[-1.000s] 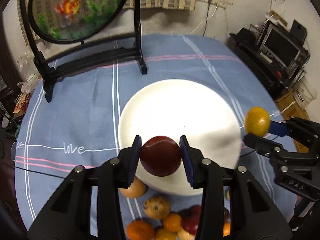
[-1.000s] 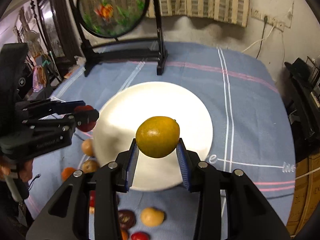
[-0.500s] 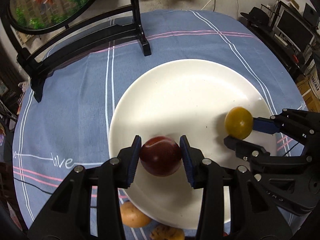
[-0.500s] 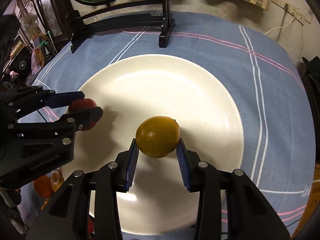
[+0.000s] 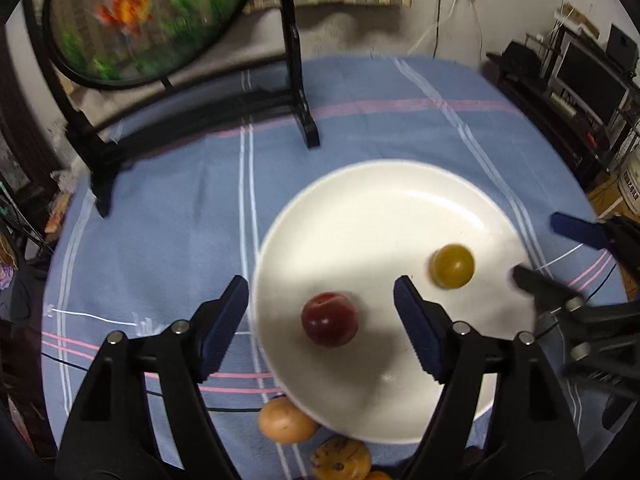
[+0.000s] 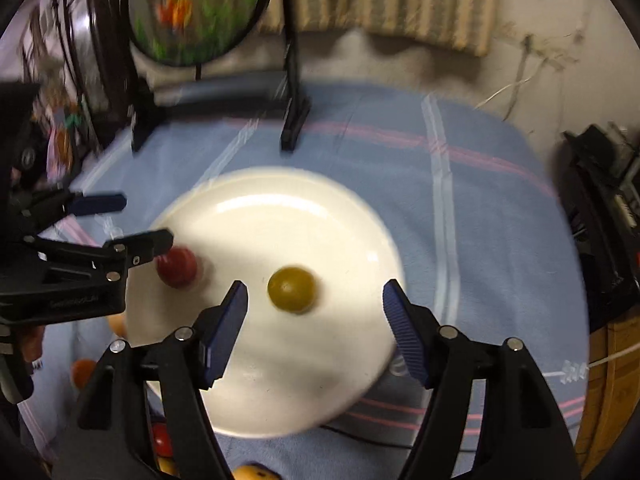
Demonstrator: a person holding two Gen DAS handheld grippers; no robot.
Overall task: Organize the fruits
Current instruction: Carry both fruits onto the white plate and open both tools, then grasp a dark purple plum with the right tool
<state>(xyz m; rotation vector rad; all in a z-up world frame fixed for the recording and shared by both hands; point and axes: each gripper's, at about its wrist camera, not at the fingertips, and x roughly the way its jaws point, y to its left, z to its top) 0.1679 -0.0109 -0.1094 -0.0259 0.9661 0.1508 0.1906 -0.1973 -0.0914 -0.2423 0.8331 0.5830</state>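
A dark red plum [image 5: 329,319] lies on the white plate [image 5: 384,196], free of the pads. My left gripper [image 5: 321,312] hangs above it, its jaws opening and wide apart. A yellow-green fruit [image 6: 291,289] rests on the same plate [image 6: 280,196], with my right gripper [image 6: 314,309] just behind it, jaws opening and touching nothing. From the right wrist view the plum [image 6: 177,267] shows beside the left gripper [image 6: 132,222]. From the left wrist view the yellow-green fruit [image 5: 452,265] sits left of the right gripper [image 5: 548,248].
Several loose fruits lie on the blue striped cloth near the plate's front edge, among them a tan one [image 5: 285,420] and a brown speckled one [image 5: 340,458]. A black stand with a round fish panel [image 5: 132,20] rises at the back. Shelves with electronics [image 5: 580,80] stand to the right.
Both grippers have let go: the plum and the yellow-green fruit now lie on the plate. Both pairs of jaws have spread wide and drawn back from the plate.
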